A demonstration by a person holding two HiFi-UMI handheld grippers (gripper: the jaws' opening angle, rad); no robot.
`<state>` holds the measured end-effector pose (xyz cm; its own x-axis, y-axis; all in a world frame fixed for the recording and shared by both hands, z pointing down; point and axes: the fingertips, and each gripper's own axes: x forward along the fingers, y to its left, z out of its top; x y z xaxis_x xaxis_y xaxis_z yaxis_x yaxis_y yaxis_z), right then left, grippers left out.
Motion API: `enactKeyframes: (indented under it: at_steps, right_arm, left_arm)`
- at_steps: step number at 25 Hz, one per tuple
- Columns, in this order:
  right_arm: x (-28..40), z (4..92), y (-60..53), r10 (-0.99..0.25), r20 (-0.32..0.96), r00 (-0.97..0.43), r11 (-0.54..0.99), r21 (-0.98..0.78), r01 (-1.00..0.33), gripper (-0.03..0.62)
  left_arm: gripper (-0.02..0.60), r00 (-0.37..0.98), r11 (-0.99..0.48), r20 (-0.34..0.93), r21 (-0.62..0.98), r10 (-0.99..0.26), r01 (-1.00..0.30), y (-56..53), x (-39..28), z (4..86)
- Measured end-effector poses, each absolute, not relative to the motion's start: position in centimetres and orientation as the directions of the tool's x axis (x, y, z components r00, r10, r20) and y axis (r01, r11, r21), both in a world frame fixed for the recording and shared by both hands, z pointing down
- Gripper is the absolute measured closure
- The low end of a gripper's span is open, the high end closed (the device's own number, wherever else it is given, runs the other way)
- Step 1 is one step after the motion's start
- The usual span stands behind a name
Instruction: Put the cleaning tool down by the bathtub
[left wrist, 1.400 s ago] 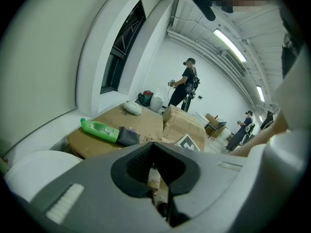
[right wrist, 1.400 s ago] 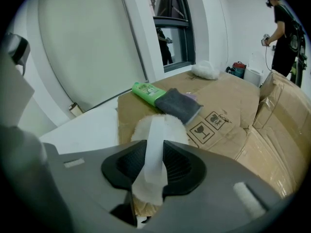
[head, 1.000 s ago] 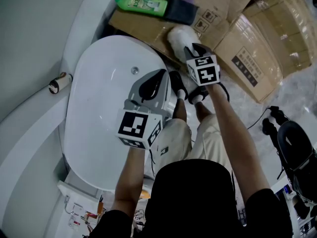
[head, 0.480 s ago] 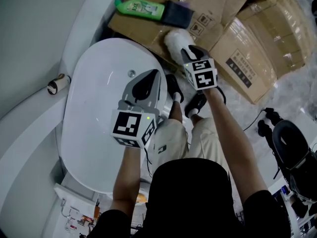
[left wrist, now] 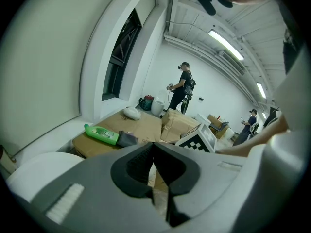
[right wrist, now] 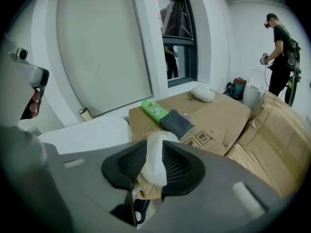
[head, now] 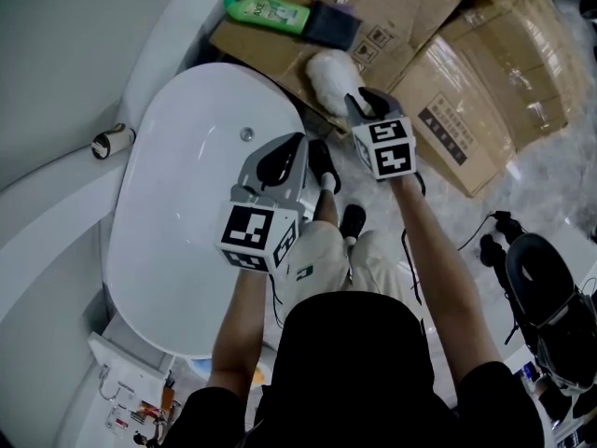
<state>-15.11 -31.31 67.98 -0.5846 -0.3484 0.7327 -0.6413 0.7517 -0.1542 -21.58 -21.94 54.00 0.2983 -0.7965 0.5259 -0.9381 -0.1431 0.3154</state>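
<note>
The cleaning tool [head: 328,76] is a white fluffy pad. My right gripper [head: 359,98] is shut on it just past the bathtub's [head: 187,203] far right rim, over flattened cardboard [head: 410,26]. In the right gripper view the white pad [right wrist: 154,157] fills the gap between the jaws, with the tub [right wrist: 87,132] to the left. My left gripper [head: 295,142] hovers over the tub's right edge, shut with nothing in it. In the left gripper view its jaws [left wrist: 153,148] meet at the tips.
On the cardboard lie a green bottle [head: 266,11] and a grey cloth [head: 328,24]. A second white fluffy pad [right wrist: 203,93] rests farther back. A small roll [head: 110,142] sits on the ledge left of the tub. Cables and black gear [head: 541,278] are on the right floor. Other people [left wrist: 182,89] stand in the distance.
Both grippers stay close to where they were, the right one still shut on the white pad. The person's feet have shifted beside the tub and the view has drifted slightly.
</note>
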Motion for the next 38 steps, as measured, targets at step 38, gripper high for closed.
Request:
enactKeyframes:
  at_steps: [38]
  right_arm:
    - [3.2, 42.4, -2.8, -0.439, 0.404, -0.802, 0.858, -0.076, -0.508, 0.496]
  left_arm:
    - [0.581, 0.194, -0.122, 0.374, 0.209, -0.907, -0.97, 4.0, -3.7, 39.0]
